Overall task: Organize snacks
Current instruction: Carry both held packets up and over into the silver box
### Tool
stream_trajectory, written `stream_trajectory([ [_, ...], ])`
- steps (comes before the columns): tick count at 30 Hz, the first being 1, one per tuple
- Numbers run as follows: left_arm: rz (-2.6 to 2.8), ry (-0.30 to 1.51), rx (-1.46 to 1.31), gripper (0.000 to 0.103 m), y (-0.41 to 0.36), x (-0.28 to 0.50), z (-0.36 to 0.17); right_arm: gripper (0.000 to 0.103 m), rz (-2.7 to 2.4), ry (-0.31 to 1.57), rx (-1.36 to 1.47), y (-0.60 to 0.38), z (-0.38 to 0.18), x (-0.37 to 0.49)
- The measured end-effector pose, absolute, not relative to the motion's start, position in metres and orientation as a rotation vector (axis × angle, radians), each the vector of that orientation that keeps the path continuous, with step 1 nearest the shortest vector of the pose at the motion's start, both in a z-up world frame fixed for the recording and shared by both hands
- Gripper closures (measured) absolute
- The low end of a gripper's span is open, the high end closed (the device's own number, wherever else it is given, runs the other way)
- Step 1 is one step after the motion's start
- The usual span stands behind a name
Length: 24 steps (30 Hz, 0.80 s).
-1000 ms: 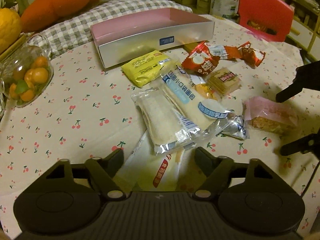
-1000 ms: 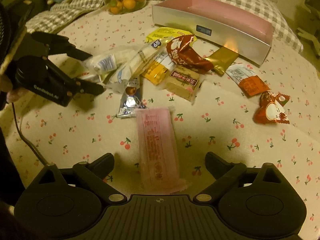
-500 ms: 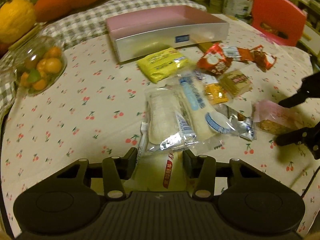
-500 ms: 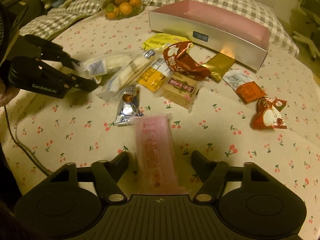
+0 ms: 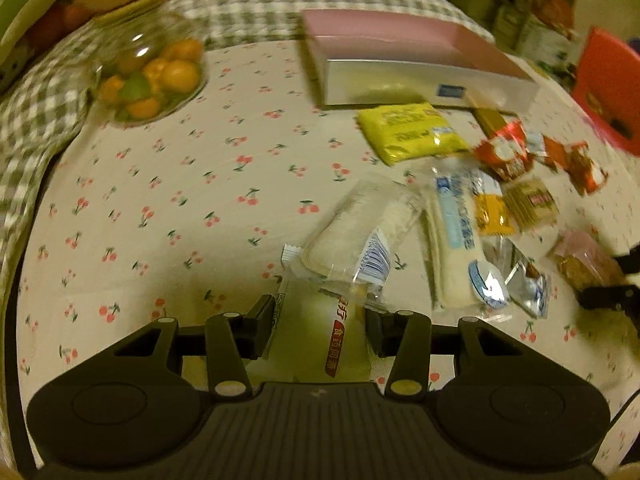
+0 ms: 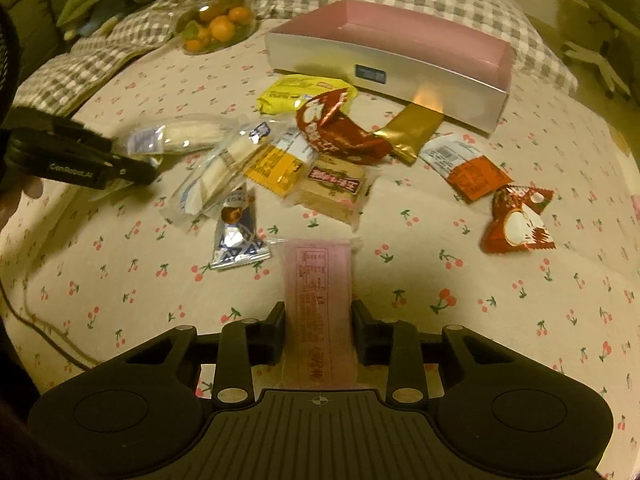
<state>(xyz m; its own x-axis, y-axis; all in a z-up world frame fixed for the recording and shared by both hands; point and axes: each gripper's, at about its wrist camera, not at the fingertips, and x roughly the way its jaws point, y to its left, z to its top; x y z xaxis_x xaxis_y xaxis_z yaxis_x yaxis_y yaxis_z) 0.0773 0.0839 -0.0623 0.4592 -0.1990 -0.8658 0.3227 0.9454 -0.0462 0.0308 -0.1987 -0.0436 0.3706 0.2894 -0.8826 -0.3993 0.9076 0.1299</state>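
Note:
My left gripper point(image 5: 319, 320) is shut on a pale yellow packet with a red label point(image 5: 316, 348), its pads pressing both sides. My right gripper point(image 6: 319, 320) is shut on a pink packet point(image 6: 320, 280) lying on the cherry-print cloth. Other snacks lie in a loose pile: a clear-wrapped white bar point(image 5: 360, 232), a long white roll point(image 5: 452, 248), a yellow packet point(image 5: 412, 132), a silver packet point(image 6: 236, 240) and red wrappers point(image 6: 520, 224). Behind them stands an open pink box with silver sides point(image 6: 384, 68). In the right wrist view, the left gripper point(image 6: 136, 168) sits at the pile's left edge.
A clear jar of small oranges point(image 5: 152, 76) stands at the back left on a checked cloth point(image 5: 36, 112). A red chair point(image 5: 612, 92) is off the far right edge. A cable point(image 6: 40, 320) trails over the cloth at the left.
Both grippers have closed, the left on the pale yellow packet and the right on the pink packet. The left hand has rolled and shifted, so the pile now sits further right in its view.

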Motion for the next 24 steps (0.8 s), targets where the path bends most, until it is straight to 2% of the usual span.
stream_trajectory([
  [14,-0.257,1.047,-0.105,0.059,0.099,0.088,-0.045,0.072,0.373,1.100,0.062,-0.220,-0.021,0.052],
  [24,-0.275,1.017,-0.166,0.060,0.090,0.088,-0.033,0.072,0.333,1.094,0.167,-0.229,-0.010,0.068],
])
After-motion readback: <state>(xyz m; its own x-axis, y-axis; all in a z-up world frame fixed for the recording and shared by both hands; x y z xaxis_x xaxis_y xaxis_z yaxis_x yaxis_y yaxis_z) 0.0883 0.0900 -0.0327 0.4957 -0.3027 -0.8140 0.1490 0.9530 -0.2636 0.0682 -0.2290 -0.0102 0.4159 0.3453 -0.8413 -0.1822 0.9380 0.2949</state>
